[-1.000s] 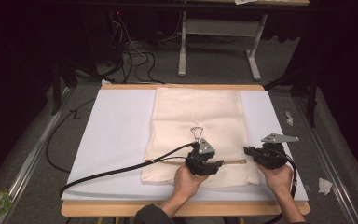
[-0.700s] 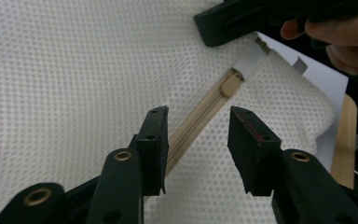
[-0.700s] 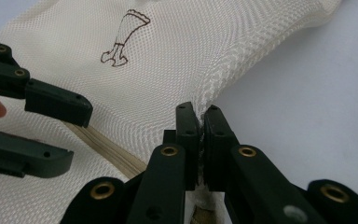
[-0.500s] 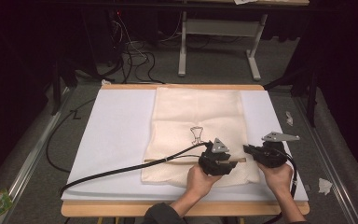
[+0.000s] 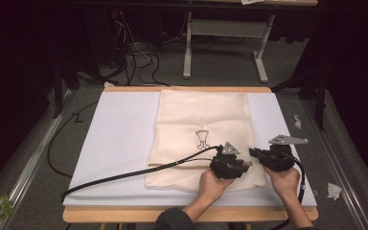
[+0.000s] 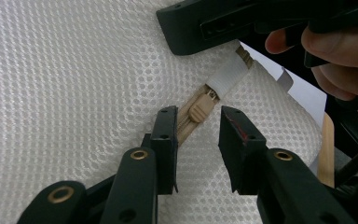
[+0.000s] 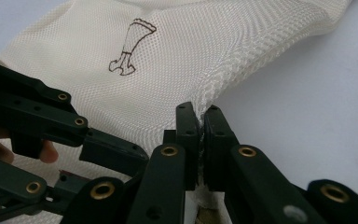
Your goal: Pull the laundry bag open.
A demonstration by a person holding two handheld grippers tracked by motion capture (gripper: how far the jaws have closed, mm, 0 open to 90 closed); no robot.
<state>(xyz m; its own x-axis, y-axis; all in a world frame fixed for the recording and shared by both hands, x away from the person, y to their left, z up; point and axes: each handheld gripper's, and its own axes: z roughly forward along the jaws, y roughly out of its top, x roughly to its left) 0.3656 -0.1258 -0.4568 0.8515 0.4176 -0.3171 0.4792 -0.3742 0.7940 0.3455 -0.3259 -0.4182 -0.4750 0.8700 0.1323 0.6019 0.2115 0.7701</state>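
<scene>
Lay flat on the white mat (image 5: 120, 139), the cream mesh bag (image 5: 203, 115), with left gripper (image 6: 196, 133) jaws apart, just then closing astride the tan zipper pull (image 6: 200, 108), and right gripper (image 7: 200, 122) jaws pinched on the bag's edge.

The left gripper (image 6: 196, 135) hangs close over a white mesh bag (image 6: 65, 84), its two black jaws standing apart and just now closing in. Between them, untouched by either pad, lies the tan zipper pull (image 6: 200, 106) on its zipper track (image 6: 184, 126), which runs slantwise up to a white fabric tab (image 6: 226, 77). Above the tab sits the black body of the right gripper (image 6: 223, 23), with the fingers (image 6: 340, 51) of a hand wrapped around it at the upper right.
</scene>
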